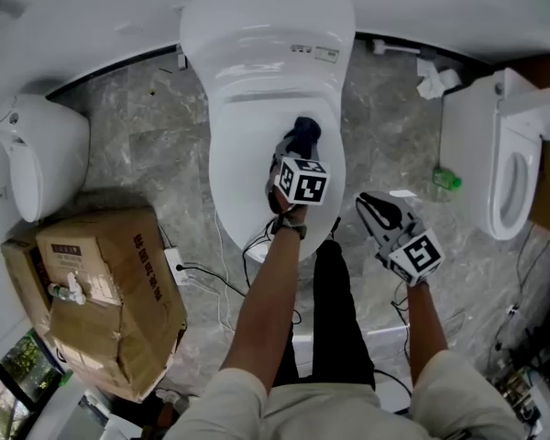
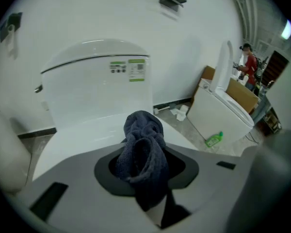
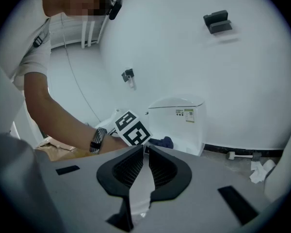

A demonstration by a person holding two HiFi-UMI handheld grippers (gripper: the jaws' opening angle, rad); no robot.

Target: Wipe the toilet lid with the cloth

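Observation:
The white toilet stands mid-floor with its lid [image 1: 257,168] down and its tank [image 1: 266,26] behind. My left gripper [image 1: 293,149] reaches over the lid's right half, shut on a bunched dark blue cloth [image 1: 304,132] that rests on the lid. In the left gripper view the cloth [image 2: 140,130] fills the jaws of my left gripper [image 2: 144,152] above the lid [image 2: 82,137]. My right gripper [image 1: 365,202] hangs over the floor to the right of the bowl. In its own view the right gripper [image 3: 145,148] is shut with nothing in it, facing the toilet tank [image 3: 177,120].
A second toilet [image 1: 500,168] with its seat up stands at the right, a green bottle [image 1: 446,181] beside it. Crumpled paper [image 1: 435,81] lies by the wall. A cardboard box [image 1: 101,291] and a white fixture [image 1: 41,154] are at the left. Cables [image 1: 211,278] run across the floor.

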